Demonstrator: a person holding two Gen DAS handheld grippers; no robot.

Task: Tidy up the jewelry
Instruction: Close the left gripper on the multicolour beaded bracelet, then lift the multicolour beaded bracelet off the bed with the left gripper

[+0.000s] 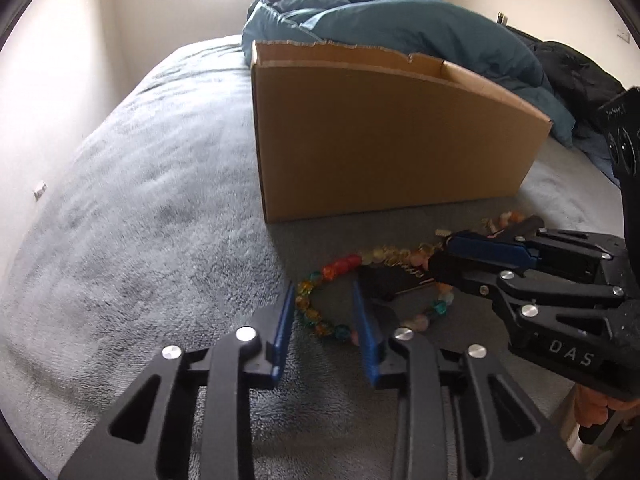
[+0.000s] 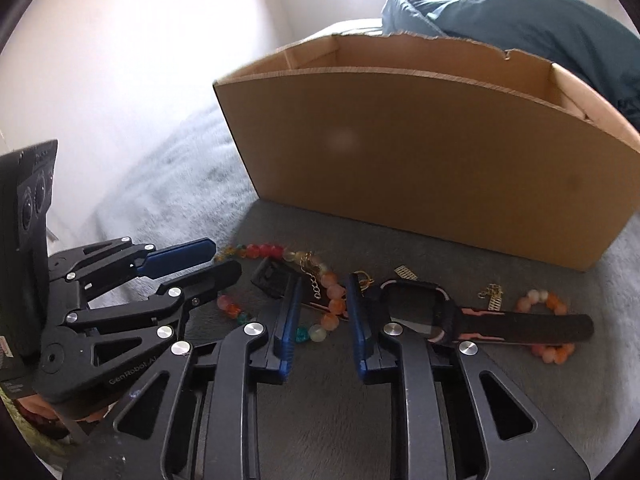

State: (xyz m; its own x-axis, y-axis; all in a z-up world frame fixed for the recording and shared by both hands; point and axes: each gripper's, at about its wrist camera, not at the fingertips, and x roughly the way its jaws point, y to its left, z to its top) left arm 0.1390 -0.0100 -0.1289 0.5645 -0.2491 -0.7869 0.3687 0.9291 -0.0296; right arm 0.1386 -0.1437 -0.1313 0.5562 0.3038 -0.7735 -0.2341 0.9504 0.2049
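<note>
I have both grippers over the beaded bracelet [image 1: 320, 304]: left gripper [image 1: 325, 312] straddles its near-left arc unclenched, right gripper [image 2: 322, 312] straddles its right arc, also ungripped.

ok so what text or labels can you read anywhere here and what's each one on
"DAS": raised letters on the black body of the right gripper, left wrist view.
"GenRobot.AI": raised letters on the black body of the left gripper, right wrist view.
Small print at the top of each gripper's black camera block: too blurred to read.
Brown cardboard box: no print visible.
</note>
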